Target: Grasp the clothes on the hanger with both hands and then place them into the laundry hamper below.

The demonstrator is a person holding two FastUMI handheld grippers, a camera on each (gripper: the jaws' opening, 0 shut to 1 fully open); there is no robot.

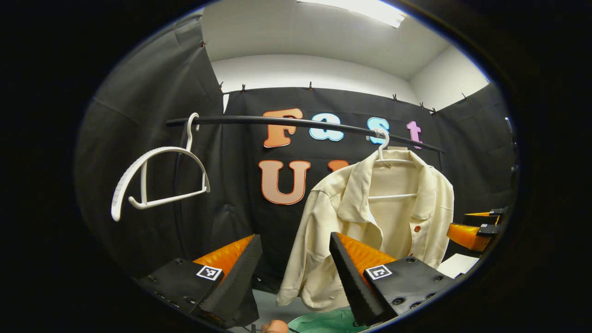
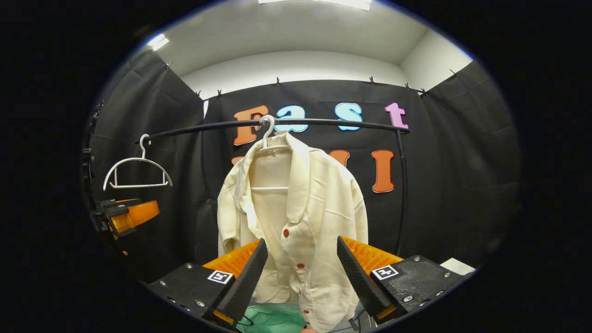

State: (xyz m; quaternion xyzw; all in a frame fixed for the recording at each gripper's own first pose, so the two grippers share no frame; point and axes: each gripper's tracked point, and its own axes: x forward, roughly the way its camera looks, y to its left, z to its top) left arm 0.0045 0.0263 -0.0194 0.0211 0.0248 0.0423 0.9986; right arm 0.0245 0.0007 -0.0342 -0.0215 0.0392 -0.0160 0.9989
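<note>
A cream jacket (image 2: 296, 217) with red buttons hangs on a white hanger (image 2: 267, 134) from the black rail (image 2: 323, 122). In the left gripper view the same jacket (image 1: 370, 222) hangs right of centre. My left gripper (image 1: 296, 245) is open, its fingers apart, short of the jacket's left sleeve. My right gripper (image 2: 299, 252) is open too, with the jacket's lower front showing between its fingers but apart from them. The green hamper (image 2: 270, 319) lies below the jacket, seen also as the hamper (image 1: 323, 321) at the bottom. The right gripper (image 1: 476, 229) appears at the right edge, the left gripper (image 2: 127, 215) at the left edge.
An empty white hanger (image 1: 157, 175) hangs at the rail's left end; it is the empty hanger (image 2: 136, 173) in the right gripper view. A black upright post (image 2: 401, 194) holds the rail's right end. Black cloth walls close in on three sides. A white sheet (image 2: 458, 266) lies low right.
</note>
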